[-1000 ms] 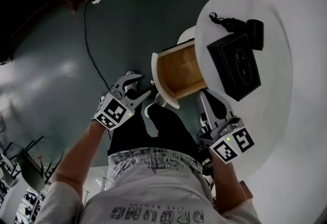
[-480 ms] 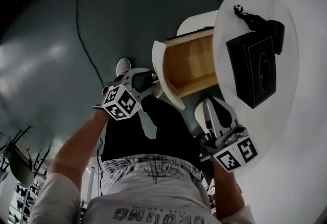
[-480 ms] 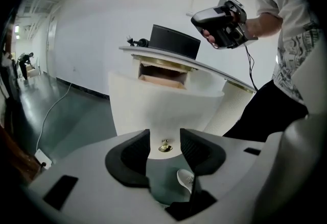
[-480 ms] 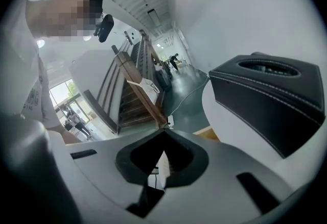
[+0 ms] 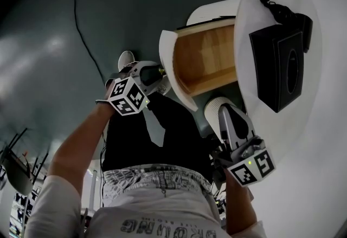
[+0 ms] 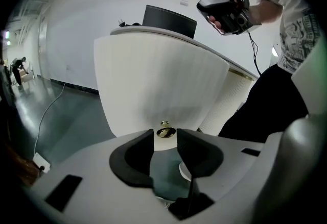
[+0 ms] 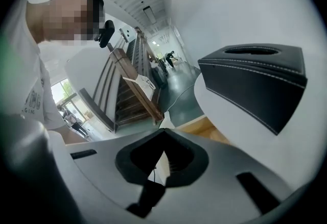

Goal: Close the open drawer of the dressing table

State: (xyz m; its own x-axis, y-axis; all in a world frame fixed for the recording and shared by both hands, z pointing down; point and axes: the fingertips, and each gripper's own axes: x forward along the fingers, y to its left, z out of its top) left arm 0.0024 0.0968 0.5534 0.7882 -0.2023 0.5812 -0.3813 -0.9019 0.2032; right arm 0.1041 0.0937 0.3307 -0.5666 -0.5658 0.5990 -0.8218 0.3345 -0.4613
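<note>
Your left gripper (image 6: 165, 140) has dropped to the open drawer (image 5: 209, 63) front, its jaws closing yet apart, the brass knob (image 6: 165, 131) between their tips, ungripped. Your right gripper (image 7: 163, 135) sits pinched together, empty. A push likely comes next.

Out from the open drawer (image 5: 209, 63), past its curved front, grey floor (image 5: 81, 25) lies free; a brass knob (image 6: 165, 131) juts from that front. Over the drawer's back the round tabletop (image 5: 282, 128) overhangs, bearing a black tissue box (image 5: 279, 69); the person's legs (image 5: 157, 134) crowd the drawer's near side
</note>
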